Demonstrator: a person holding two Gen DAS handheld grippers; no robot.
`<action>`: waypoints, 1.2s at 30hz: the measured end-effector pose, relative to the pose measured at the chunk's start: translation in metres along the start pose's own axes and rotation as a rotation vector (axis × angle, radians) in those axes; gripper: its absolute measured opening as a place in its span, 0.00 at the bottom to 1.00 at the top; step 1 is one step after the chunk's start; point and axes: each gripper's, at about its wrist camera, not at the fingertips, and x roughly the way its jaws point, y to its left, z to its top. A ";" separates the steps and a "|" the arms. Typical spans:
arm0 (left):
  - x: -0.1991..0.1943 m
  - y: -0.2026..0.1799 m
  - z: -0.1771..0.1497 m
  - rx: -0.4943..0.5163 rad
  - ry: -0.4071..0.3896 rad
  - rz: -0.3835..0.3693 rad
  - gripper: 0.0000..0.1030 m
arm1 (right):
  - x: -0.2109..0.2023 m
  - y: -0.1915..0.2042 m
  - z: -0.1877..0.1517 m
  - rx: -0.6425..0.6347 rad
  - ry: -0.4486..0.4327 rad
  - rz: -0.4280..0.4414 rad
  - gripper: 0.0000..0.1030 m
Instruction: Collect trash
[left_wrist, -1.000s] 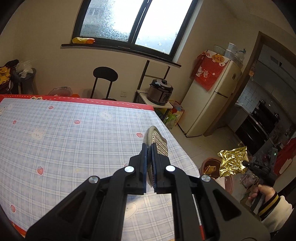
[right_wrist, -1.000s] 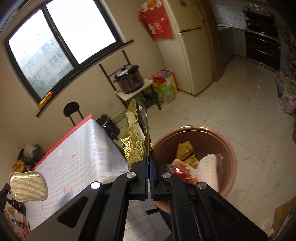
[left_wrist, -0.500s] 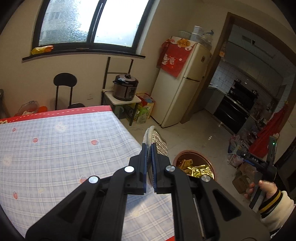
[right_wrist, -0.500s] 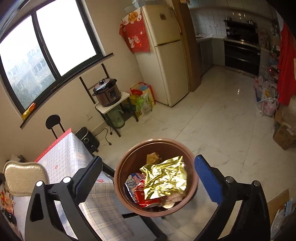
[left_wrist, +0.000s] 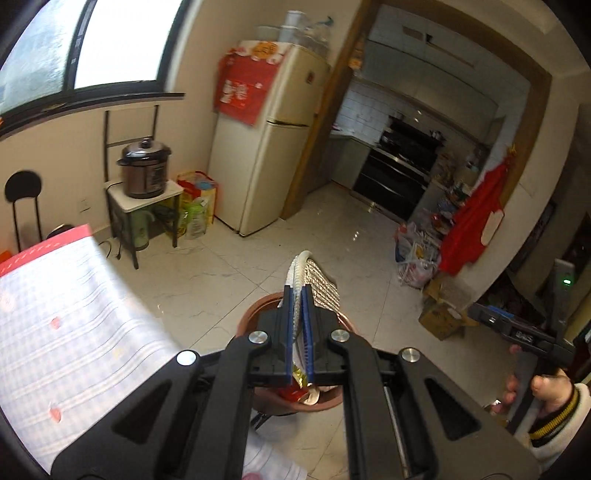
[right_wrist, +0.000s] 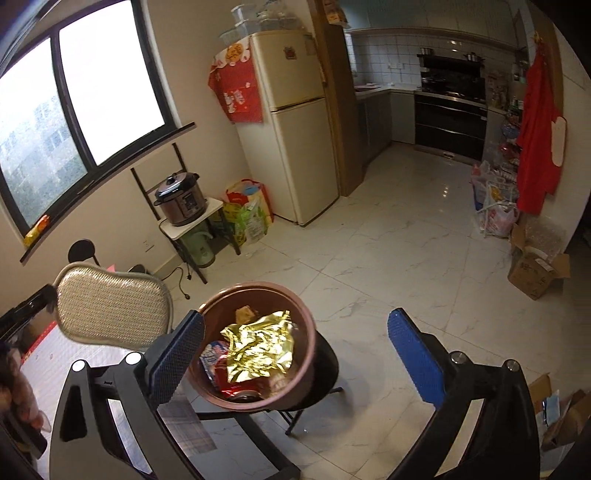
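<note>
My left gripper (left_wrist: 299, 295) is shut on a flat oval scouring sponge (left_wrist: 320, 286) with a silver mesh face, held on edge above the brown trash bin (left_wrist: 255, 314). In the right wrist view the sponge (right_wrist: 114, 306) hangs just left of the bin (right_wrist: 258, 288). The bin stands on a black stool and holds a crumpled gold foil wrapper (right_wrist: 258, 347) and red and white packets. My right gripper (right_wrist: 295, 354) is open and empty, its blue pads either side of the bin from above.
The table with the checked cloth (left_wrist: 55, 325) lies to the left of the bin. A fridge (right_wrist: 291, 129), a rice cooker on a small stand (right_wrist: 181, 199) and bags stand by the wall. Cardboard boxes (right_wrist: 535, 266) sit on the tiled floor at right.
My right gripper opened and dropped the gold wrapper into the bin. My left gripper swung right from over the table, carrying the sponge to above the bin.
</note>
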 end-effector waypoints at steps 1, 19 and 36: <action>0.008 -0.007 0.003 0.017 -0.007 0.015 0.08 | -0.001 -0.006 -0.001 0.009 0.000 -0.009 0.95; 0.041 -0.034 0.031 0.107 -0.010 0.038 0.94 | -0.010 -0.034 -0.012 0.064 0.004 -0.048 0.95; -0.147 0.038 0.019 0.118 -0.095 0.122 0.94 | -0.084 0.117 -0.007 -0.113 -0.089 -0.011 0.95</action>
